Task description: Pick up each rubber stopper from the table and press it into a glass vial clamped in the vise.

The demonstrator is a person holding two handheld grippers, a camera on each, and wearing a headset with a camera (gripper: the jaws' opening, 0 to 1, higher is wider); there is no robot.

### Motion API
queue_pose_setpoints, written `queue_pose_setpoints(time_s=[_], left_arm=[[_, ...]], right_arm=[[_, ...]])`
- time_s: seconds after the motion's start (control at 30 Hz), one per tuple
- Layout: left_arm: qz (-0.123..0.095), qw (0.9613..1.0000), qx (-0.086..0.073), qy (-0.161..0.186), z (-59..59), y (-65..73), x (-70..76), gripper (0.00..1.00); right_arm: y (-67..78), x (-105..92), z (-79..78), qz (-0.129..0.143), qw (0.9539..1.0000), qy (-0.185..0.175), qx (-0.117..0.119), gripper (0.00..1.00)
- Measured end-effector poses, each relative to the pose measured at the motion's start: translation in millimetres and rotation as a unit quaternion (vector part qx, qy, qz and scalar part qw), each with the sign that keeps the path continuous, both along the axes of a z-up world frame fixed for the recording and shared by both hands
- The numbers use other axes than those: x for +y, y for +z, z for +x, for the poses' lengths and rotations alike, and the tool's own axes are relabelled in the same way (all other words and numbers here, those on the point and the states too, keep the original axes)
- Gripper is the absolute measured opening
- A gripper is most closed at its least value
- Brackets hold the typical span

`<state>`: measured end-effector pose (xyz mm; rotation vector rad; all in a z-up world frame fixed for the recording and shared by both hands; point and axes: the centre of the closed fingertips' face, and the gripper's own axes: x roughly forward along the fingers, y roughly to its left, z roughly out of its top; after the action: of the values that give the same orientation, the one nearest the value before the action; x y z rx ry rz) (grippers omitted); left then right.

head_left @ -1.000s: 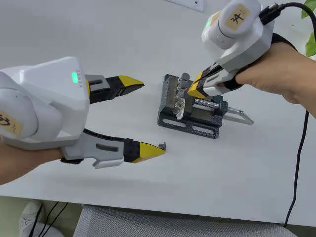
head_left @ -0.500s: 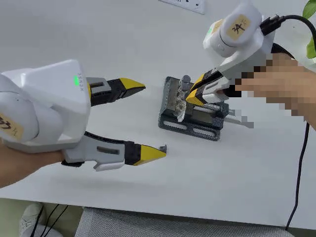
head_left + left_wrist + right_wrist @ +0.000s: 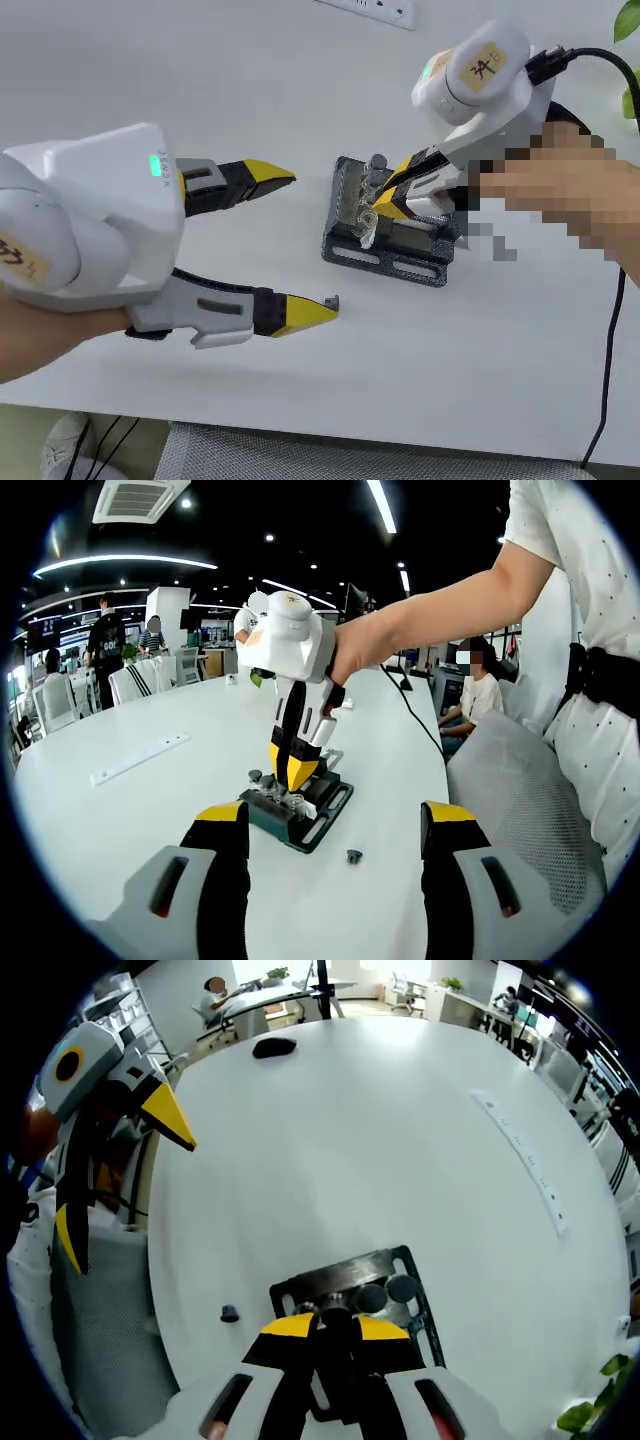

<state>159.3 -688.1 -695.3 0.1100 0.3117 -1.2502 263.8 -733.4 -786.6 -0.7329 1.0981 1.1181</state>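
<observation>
R gripper (image 3: 337, 1327) jaws pinch stopper (image 3: 333, 1311) over vise (image 3: 382, 258); L gripper (image 3: 312, 243) jaws spread, loose stopper (image 3: 331, 298) by lower tip.

It is bright all over my white table (image 3: 250, 80). Long lights (image 3: 110, 562) glow on a dark ceiling high above my left tongs (image 3: 335, 815). Ahead of my right tongs (image 3: 337, 1326) the table shines almost pure white. Soft grey shadows lie under my tongs. Straight lines bend near the edges of both gripper views.
</observation>
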Motion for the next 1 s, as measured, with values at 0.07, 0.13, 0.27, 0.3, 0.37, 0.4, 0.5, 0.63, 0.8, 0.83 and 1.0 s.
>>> queue_pose_setpoints(time_s=[0.07,0.13,0.27,0.3,0.37,0.4,0.5,0.63,0.8,0.83,1.0], left_arm=[[0.000,1.0000,0.000,0.000,-0.5,-0.1,0.0,0.68],[0.000,1.0000,0.000,0.000,-0.5,-0.5,0.7,0.68],[0.000,1.0000,0.001,0.001,-0.1,-1.0,1.4,0.68],[0.000,1.0000,0.000,0.001,0.1,-1.2,1.4,0.68],[0.000,1.0000,0.000,0.000,0.2,-1.2,1.3,0.68],[0.000,1.0000,0.000,0.000,0.3,-1.2,1.3,0.68],[-0.001,1.0000,0.001,0.000,0.4,-0.9,1.2,0.68],[0.000,1.0000,0.001,0.001,0.7,-1.4,2.1,0.67],[0.000,1.0000,0.001,0.003,0.8,-1.9,3.3,0.67],[-0.001,1.0000,0.001,0.003,0.6,-2.0,3.4,0.67],[-0.002,1.0000,0.001,0.004,0.6,-2.3,3.8,0.66]], right_arm=[[-0.8,-0.3,1.9,-0.001,1.0000,0.000,-0.003,0.09],[-0.8,0.2,1.3,0.001,1.0000,-0.001,-0.001,0.08],[-0.6,0.1,1.4,0.000,1.0000,0.000,-0.004,0.08],[-0.7,0.0,1.8,0.000,1.0000,0.000,-0.005,0.08],[-0.9,-0.2,1.9,0.000,1.0000,0.001,-0.004,0.08],[-0.8,-0.2,2.2,0.000,1.0000,0.001,-0.005,0.07],[-0.5,0.1,2.3,-0.002,1.0000,0.005,-0.005,0.07],[-0.5,-0.5,2.5,-0.012,0.9997,0.019,-0.006,0.07],[0.4,0.1,5.9,-0.028,0.9988,0.040,-0.005,0.06],[0.9,-1.0,5.0,-0.032,0.9985,0.044,-0.004,0.06],[1.5,-1.9,5.8,-0.046,0.9973,0.057,-0.001,0.06]])
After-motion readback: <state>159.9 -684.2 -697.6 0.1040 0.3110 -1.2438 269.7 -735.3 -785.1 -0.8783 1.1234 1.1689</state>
